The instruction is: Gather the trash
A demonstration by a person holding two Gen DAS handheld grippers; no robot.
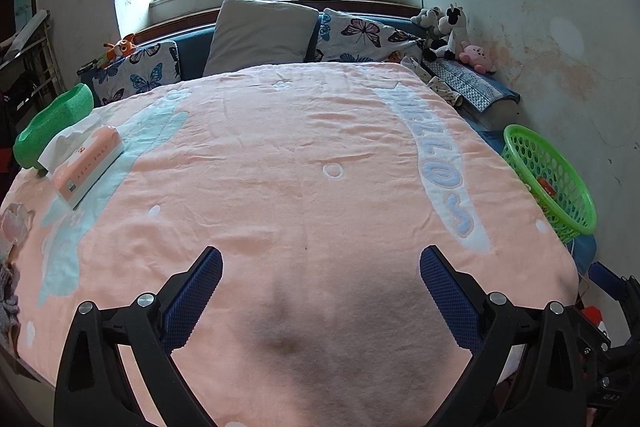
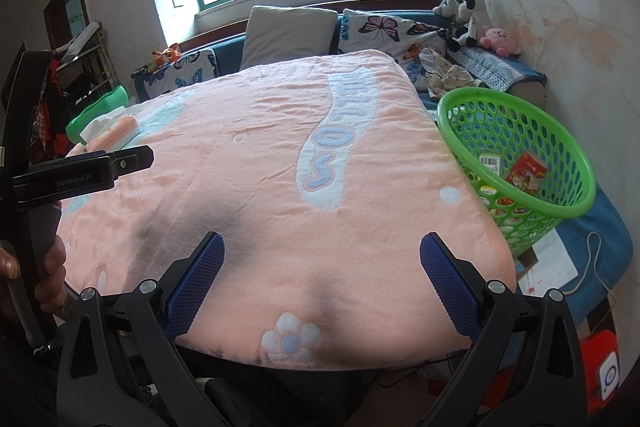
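The green basket (image 2: 516, 163) sits at the right edge of the bed, beside the pink blanket (image 2: 260, 167), with a red carton (image 2: 526, 173) and other wrappers inside. A tissue pack (image 1: 86, 167) lies far left. Both the left gripper (image 1: 320, 291) and right gripper (image 2: 320, 283) hover near, spread wide, holding nothing

Left gripper (image 1: 321, 291): black plastic frame, two fingers faced with dark blue dimpled pads (image 1: 450, 297), round silver screws at the pivots. Right gripper (image 2: 321, 283): same build, same blue pads (image 2: 196, 283) and silver screws. In the right wrist view the left unit's black body carries white "GenRobot.AI" lettering; a bare-skinned hand (image 2: 50, 273) shows on its dark grip.
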